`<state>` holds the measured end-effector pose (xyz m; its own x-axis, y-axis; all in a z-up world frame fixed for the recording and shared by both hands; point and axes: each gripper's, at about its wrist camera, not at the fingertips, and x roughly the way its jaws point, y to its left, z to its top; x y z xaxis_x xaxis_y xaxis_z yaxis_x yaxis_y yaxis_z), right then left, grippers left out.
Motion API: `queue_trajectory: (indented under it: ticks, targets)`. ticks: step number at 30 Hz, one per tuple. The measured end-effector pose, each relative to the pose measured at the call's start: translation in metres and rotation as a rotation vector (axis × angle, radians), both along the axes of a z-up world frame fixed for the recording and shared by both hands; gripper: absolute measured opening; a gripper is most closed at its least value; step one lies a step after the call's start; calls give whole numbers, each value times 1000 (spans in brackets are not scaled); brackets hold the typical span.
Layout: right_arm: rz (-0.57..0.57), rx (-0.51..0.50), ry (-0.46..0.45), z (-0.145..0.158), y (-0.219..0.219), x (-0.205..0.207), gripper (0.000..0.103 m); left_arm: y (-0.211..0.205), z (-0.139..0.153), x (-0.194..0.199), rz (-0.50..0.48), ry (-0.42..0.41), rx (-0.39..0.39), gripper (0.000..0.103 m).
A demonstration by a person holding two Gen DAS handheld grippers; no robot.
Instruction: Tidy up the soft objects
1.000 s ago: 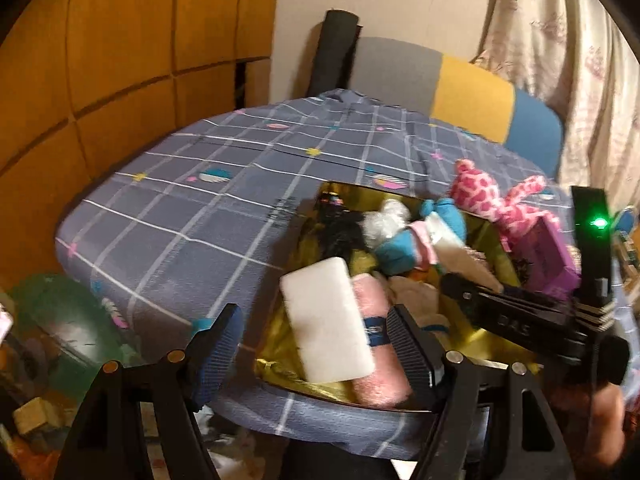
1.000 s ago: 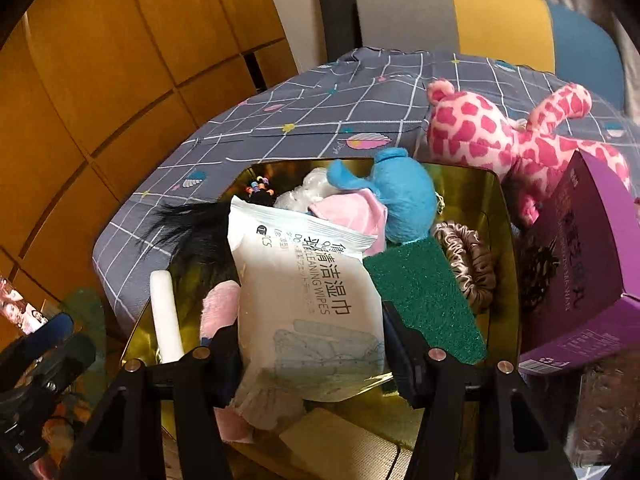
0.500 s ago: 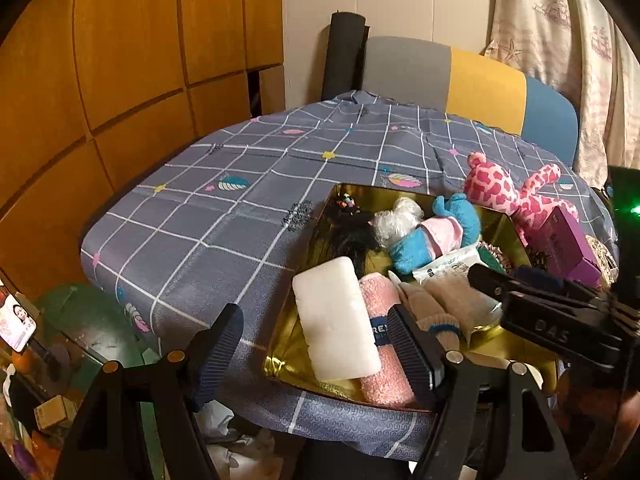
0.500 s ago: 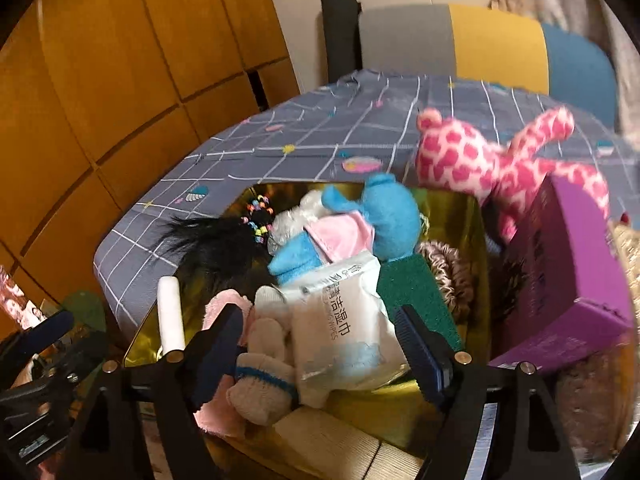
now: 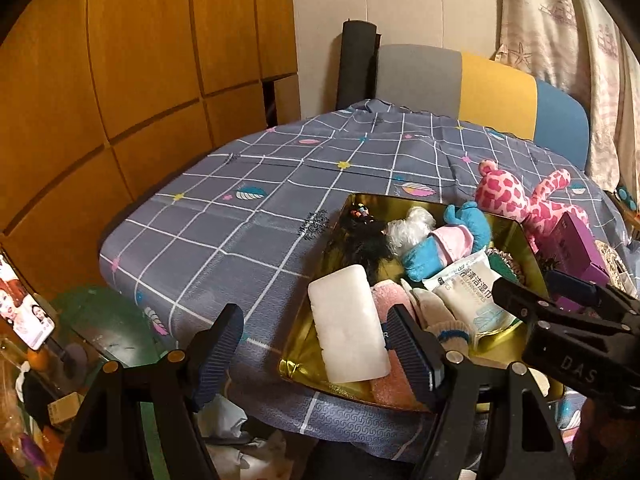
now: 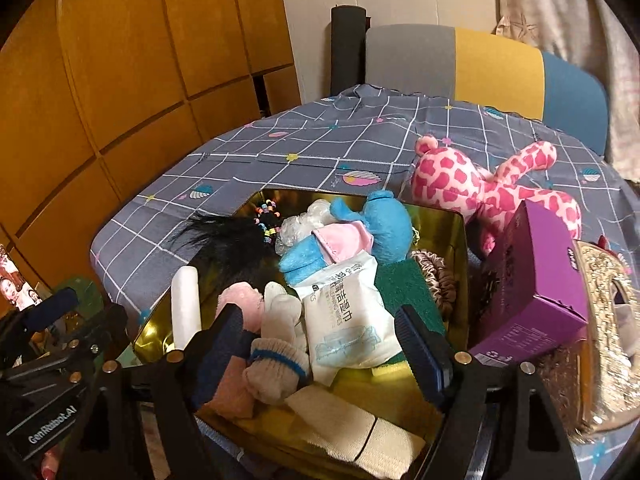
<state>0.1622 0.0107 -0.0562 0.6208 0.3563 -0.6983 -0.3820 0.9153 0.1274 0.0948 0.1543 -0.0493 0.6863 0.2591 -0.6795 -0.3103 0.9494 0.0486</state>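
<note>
A gold tray (image 5: 516,236) (image 6: 460,236) on the table holds soft things: a white sponge (image 5: 348,324), a pink towel roll (image 5: 394,372), a wet wipes pack (image 6: 348,316) (image 5: 468,292), a blue plush toy (image 6: 384,224), socks (image 6: 280,344), a green scouring pad (image 6: 404,288) and a black hair piece (image 6: 228,240). A pink spotted plush (image 6: 472,188) (image 5: 520,200) lies on the cloth behind the tray. My left gripper (image 5: 316,356) is open and empty near the tray's front left. My right gripper (image 6: 324,344) is open and empty above the tray's front, over the wipes pack.
A purple box (image 6: 536,284) and a glittery gold object (image 6: 608,320) stand right of the tray. The table has a grey checked cloth (image 5: 248,232). A colour-block chair (image 5: 480,84) is behind it. Wooden panels (image 5: 120,80) are at left, clutter on the floor below.
My right gripper let go of the wipes pack, which now lies in the tray, and opened. Both grippers have drawn back and up from the tray.
</note>
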Motion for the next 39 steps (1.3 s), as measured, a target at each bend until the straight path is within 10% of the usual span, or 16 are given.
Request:
queue_trajectory:
  ticks: [16, 39]
  targets:
    - [-132, -17, -48, 29, -18, -37, 102, -10, 10, -21, 27, 31, 21, 76]
    - [-300, -93, -69, 29, -38, -72, 103, -19, 21, -40, 2, 41, 11, 76]
